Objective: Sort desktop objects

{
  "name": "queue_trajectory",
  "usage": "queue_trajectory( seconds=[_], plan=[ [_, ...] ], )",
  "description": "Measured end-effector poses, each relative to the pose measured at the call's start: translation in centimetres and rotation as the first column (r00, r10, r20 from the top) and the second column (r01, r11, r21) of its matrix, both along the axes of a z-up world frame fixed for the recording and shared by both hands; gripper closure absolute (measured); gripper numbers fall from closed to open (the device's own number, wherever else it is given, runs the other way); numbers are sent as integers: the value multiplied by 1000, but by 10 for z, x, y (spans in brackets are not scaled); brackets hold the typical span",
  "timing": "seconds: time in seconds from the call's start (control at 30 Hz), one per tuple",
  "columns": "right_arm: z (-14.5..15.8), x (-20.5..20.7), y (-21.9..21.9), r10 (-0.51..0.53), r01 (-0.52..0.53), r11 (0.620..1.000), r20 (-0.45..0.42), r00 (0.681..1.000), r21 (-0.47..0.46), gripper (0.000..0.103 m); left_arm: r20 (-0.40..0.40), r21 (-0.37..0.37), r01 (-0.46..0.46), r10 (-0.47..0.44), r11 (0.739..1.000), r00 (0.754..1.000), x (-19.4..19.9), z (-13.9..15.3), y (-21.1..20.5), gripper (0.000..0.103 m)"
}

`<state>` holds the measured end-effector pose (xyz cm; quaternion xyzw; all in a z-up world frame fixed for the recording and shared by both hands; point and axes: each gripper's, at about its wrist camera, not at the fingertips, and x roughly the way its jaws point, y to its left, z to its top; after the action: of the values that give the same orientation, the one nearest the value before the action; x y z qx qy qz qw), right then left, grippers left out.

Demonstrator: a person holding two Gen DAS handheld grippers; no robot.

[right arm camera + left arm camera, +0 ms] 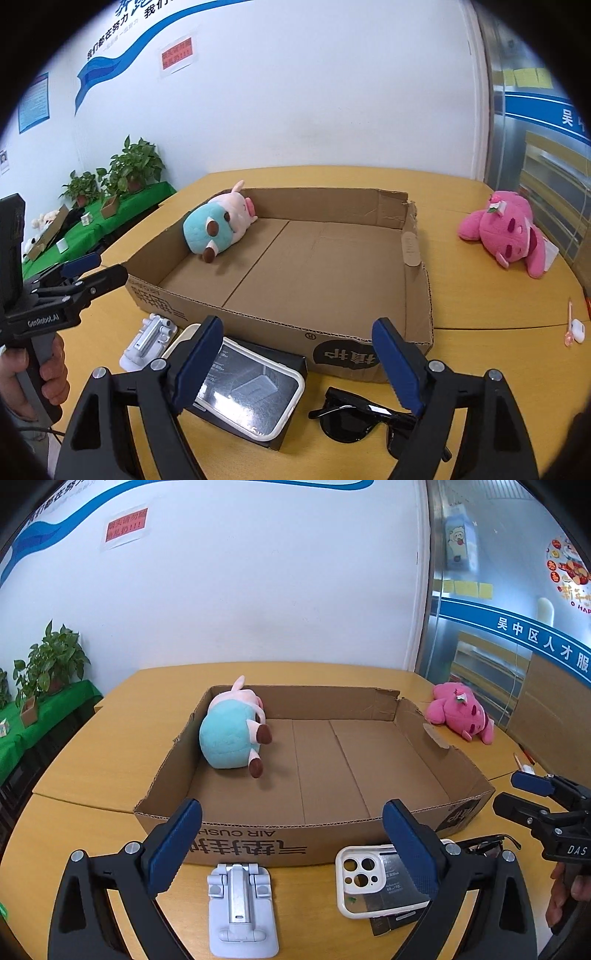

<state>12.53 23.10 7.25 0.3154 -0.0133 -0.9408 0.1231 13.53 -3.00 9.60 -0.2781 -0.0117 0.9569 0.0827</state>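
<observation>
Both my grippers hung spread and empty before the cardboard box (295, 775).
Phone stand (242, 908), phone case (365, 878), sunglasses (365, 417) crowded lower frame; pink plush (506, 232) sat right, blue-and-pink plush (232, 734) in the box's upper-left corner.

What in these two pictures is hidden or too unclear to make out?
- Phone case: in the left wrist view, its right side sits behind a finger of the open left tool.
- Sunglasses: in the right wrist view, one lens is hidden by the open right tool.
- Red wall notice: text too small and blurred.
- Small white item by the table edge: too small to identify.
</observation>
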Motion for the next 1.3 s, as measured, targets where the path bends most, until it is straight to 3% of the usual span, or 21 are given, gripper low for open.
queue_trajectory(
  seconds=[0.4,0.9,1.3],
  plan=[
    [-1,4,-7,-39,39,999,0,999,9,20,8,5,23,-23,1000,1000,2,-3,11,3],
    [-15,3,-5,-47,48,999,49,998,-12,20,78,12,49,-50,999,996,-5,-22,15,3],
    [-37,8,-9,-13,15,1000,102,995,-20,20,193,69,63,-75,996,978,-22,-50,16,4]
  ],
)
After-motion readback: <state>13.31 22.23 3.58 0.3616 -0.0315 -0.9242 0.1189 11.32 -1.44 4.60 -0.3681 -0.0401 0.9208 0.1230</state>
